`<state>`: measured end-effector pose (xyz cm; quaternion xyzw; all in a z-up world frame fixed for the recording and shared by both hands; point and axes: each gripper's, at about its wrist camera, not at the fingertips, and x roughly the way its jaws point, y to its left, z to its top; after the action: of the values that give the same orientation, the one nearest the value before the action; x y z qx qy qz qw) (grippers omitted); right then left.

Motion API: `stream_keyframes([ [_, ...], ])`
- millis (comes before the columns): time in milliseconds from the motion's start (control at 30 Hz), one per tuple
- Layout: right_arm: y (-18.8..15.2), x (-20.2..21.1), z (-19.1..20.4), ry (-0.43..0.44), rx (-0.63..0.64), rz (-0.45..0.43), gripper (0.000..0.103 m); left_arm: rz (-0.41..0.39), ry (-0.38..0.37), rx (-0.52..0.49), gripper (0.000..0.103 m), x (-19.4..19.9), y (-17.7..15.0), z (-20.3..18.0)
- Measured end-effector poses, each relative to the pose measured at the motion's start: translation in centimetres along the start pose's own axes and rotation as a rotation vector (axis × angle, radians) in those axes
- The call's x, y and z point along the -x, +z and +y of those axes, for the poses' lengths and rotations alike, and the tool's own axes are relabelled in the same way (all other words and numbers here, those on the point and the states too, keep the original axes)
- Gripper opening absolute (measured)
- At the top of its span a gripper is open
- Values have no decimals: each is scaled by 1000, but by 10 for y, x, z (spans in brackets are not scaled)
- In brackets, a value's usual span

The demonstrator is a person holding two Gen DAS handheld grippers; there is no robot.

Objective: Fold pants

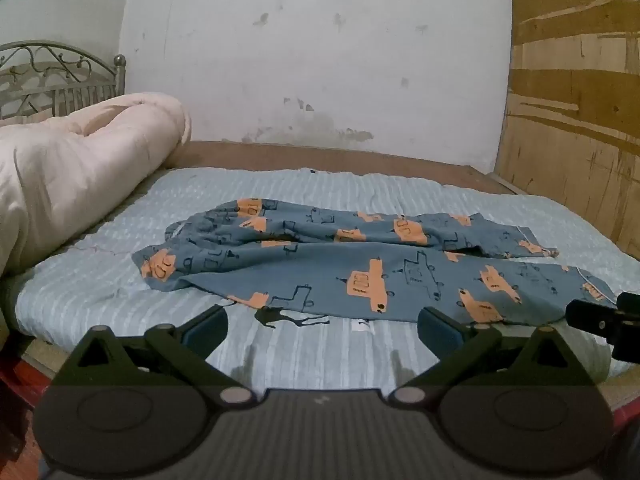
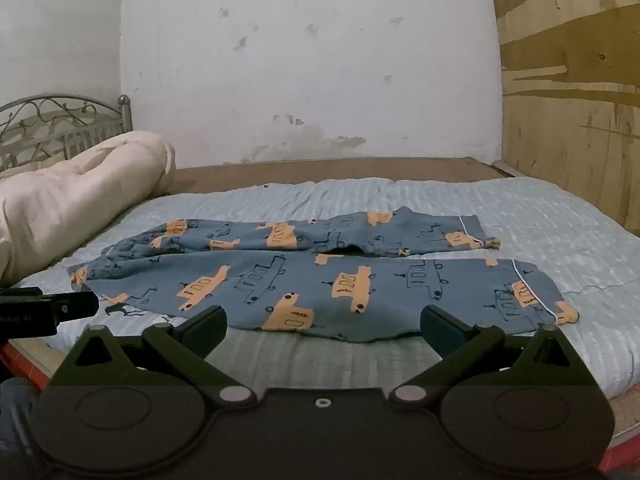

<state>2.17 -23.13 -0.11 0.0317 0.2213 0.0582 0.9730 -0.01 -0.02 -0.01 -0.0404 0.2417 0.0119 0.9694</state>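
Two black two-finger grippers, the left gripper [image 1: 322,326] and the right gripper [image 2: 324,326], hover with jaws spread wide, gripping nothing. Just beyond them, blue pants printed with orange vehicles [image 2: 304,276] lie unfolded, legs side by side, on a pale blue striped bedspread [image 2: 540,216], near a rolled cream quilt [image 1: 72,176].

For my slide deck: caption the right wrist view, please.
Open right tool facing unfolded blue pants on a bed.
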Motion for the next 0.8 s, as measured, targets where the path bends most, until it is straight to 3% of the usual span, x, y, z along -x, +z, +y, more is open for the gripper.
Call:
stream_keyframes([
  [800, 0, -1, 0, 4, -8, 7, 102, 6, -8, -9, 103, 1, -2, -3],
])
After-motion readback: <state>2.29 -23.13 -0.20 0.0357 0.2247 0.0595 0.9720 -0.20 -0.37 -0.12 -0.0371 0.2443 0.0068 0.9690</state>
